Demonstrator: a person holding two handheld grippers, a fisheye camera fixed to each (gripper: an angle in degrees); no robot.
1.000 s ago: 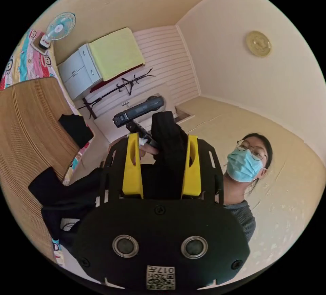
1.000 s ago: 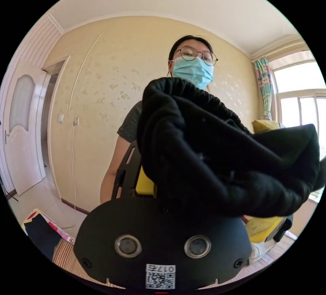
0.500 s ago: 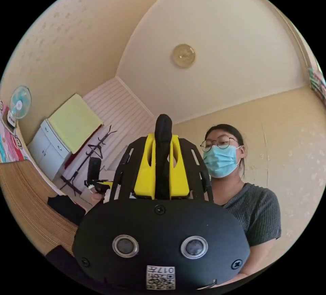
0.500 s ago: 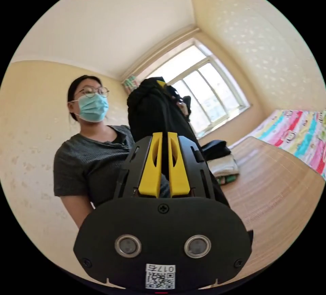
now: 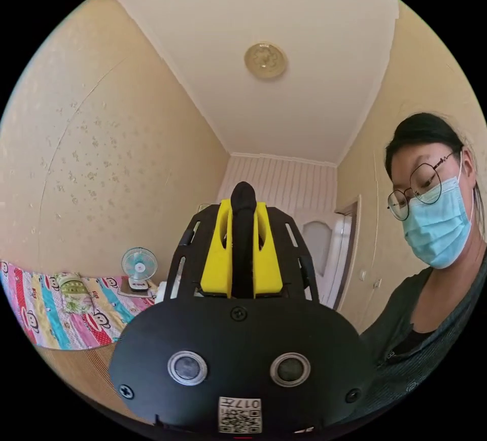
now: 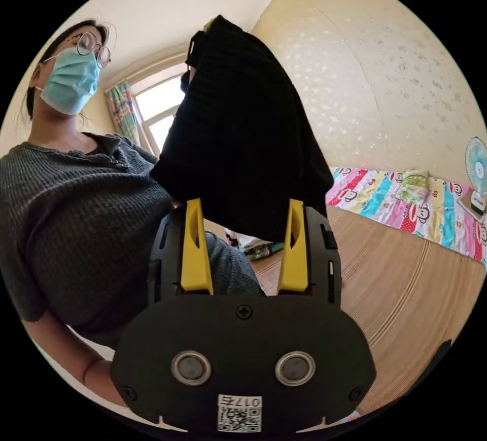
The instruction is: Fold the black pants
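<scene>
Left gripper (image 5: 243,238) points up toward the ceiling, yellow jaws nearly closed, pinching a narrow fold of the black pants (image 5: 243,243) between them; a rounded nub of cloth sticks out past the tips. Behind it: round ceiling lamp (image 5: 265,60), white door (image 5: 324,248), small fan (image 5: 138,266) on a cartoon-print sheet (image 5: 61,314). Person (image 5: 431,238) in mask and glasses at the edge of the left gripper view, looking down.

Right gripper (image 6: 245,238) has its jaws spread wide, nothing clamped. In the right gripper view the pants (image 6: 243,141) hang in the air as a broad dark panel, lower edge dipping between the open jaws; can't tell if cloth touches either jaw. Top corner of the panel is raised near the window (image 6: 157,106). Under it, a woven mat (image 6: 406,299) with the same print sheet (image 6: 406,202) along its far side, fan (image 6: 477,167) at the end. Person's grey top (image 6: 76,228) close beside the pants.
</scene>
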